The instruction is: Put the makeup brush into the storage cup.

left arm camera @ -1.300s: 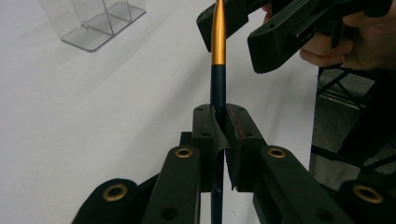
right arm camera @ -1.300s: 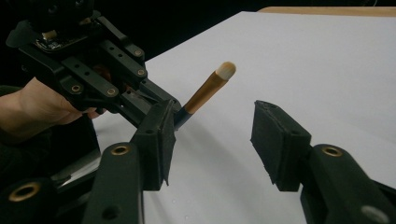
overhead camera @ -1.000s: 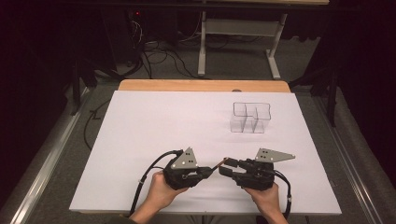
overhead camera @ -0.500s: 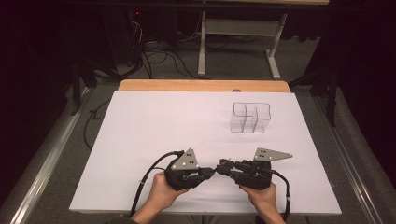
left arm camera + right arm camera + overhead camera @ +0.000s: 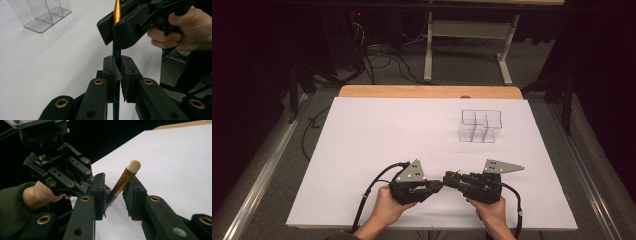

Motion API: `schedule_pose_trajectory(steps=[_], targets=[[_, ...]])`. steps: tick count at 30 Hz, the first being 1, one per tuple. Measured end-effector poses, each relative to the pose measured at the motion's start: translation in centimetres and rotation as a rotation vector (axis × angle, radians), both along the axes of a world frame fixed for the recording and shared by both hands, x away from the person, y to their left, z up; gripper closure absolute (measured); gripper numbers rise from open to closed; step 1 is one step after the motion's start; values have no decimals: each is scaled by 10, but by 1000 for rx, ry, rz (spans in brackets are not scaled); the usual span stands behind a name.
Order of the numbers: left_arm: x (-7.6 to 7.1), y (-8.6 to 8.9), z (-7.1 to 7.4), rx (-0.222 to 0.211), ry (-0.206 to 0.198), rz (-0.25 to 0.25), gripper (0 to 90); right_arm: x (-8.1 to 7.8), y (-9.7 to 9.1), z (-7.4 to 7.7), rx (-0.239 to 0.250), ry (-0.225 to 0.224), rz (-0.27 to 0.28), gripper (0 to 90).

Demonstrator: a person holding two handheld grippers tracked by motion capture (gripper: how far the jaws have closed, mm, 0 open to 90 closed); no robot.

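My right tongs (image 5: 113,195) have just been closing around the brush (image 5: 122,182) — its gold ferrule stands between the jaws, leaning on the left pad (image 5: 98,195), while a gap shows at the other pad, so I read no grip there yet. My left tongs (image 5: 117,75) are clamped tight on the dark handle of the brush (image 5: 116,50), so the brush hangs in the air between both hands at the near edge of the table (image 5: 377,130). Against the frames from a second ago the two heads sit closer, nose to nose, in the high view (left tongs (image 5: 438,186), right tongs (image 5: 448,180)). I judge this a handover halfway through: the right jaws need to finish closing before the left ones let go, or the brush drops.

Outward from there, the white top lies bare on all sides of my hands. The clear box (image 5: 480,126) stands well apart, far right — its open compartments face up, a likely home for the brush. The path toward it is free; the near edge is just beneath my wrists, so I keep any swing forward, not back.
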State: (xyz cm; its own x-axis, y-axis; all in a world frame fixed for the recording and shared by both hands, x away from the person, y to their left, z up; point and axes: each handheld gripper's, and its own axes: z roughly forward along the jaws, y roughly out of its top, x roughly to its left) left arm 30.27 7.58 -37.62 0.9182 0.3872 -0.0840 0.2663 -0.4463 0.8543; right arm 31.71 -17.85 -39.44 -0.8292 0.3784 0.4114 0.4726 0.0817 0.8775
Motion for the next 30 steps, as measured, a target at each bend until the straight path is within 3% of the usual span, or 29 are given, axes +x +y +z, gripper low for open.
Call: schedule_pose_trajectory(steps=[30], targets=[[0,0,-1,-17,8,4,829,0,2,-4,32,27,15,849]])
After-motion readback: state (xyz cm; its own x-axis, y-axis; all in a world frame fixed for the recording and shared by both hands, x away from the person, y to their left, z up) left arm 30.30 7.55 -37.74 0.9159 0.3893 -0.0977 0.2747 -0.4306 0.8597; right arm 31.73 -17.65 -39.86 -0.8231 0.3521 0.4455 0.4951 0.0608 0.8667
